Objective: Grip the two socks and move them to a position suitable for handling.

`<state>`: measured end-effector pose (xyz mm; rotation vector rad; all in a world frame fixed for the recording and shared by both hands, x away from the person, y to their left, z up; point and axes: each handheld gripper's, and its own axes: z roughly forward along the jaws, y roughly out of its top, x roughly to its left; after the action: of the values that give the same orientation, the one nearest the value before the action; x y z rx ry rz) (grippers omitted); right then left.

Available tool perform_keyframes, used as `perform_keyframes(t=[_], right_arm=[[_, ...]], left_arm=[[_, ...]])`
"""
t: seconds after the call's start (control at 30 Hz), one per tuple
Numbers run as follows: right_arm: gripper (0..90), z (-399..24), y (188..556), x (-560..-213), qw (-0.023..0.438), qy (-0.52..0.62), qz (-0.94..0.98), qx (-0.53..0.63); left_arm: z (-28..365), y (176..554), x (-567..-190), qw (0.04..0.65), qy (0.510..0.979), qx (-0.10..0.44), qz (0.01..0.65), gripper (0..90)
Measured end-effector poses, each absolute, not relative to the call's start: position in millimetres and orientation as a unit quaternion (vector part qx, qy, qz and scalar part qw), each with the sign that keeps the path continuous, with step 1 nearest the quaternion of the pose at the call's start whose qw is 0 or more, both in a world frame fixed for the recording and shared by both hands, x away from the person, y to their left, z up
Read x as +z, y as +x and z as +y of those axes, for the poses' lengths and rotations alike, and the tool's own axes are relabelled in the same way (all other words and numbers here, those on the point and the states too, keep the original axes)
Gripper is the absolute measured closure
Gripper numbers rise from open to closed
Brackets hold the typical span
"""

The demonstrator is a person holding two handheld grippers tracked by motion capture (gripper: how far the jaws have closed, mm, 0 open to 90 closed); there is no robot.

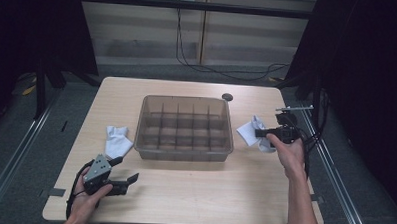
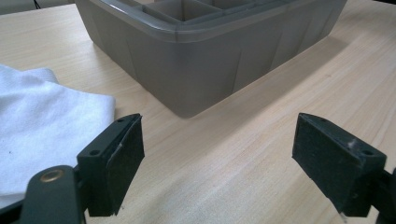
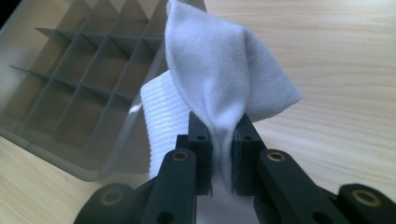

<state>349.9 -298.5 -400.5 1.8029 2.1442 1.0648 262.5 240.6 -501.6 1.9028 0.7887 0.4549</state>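
— Black jaws at the bottom of the right gripper view: how do they stand?

— Nearly together, pinched on a fold of the white sock. So the right gripper is clamped on cloth, with the ribbed cuff hanging down its left side.

— And from above?

— The right gripper is in the hand at the right of the table, pointing left toward the divided bin. That sock bunches at its tips, just beside the bin's right wall; whether it touches the wood I cannot tell.

— The other tongs?

— The left gripper sits low at the near left corner, jaws spread wide with nothing between them. In its own view the left gripper has bare wood between the pads. A second white sock lies just to the left of its left jaw, flat on the table, and the bin's corner stands near ahead.

— Room to move?

— The second sock lies just left of the bin's near left corner. A broad strip of bare wood runs between the bin's near wall and the table's front edge. The right hand is close to the table's right edge.
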Motion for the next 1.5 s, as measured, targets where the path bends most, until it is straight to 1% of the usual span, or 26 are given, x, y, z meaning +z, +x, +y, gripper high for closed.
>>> perform_keyframes(t=[0.2, 0.43, 0.67, 1.17, 1.5], right_arm=[[81.9, -287, 348, -389, 0.075, 0.588, 0.719, 0.363], [81.9, -272, 339, -373, 0.067, 0.564, 0.727, 0.387], [81.9, -266, 329, -368, 0.057, 0.552, 0.729, 0.402], [81.9, -253, 303, -377, 0.04, 0.532, 0.743, 0.405], [81.8, -231, 282, -382, 0.028, 0.509, 0.757, 0.409]], left_arm=[[240, 262, -502, 0.494, 0.785, 0.189, 0.322, 16.8], [241, 262, -502, 0.494, 0.785, 0.187, 0.323, 16.8], [241, 263, -502, 0.493, 0.785, 0.186, 0.327, 16.7], [241, 262, -502, 0.494, 0.783, 0.186, 0.33, 16.7], [240, 262, -502, 0.493, 0.783, 0.186, 0.33, 16.7]])
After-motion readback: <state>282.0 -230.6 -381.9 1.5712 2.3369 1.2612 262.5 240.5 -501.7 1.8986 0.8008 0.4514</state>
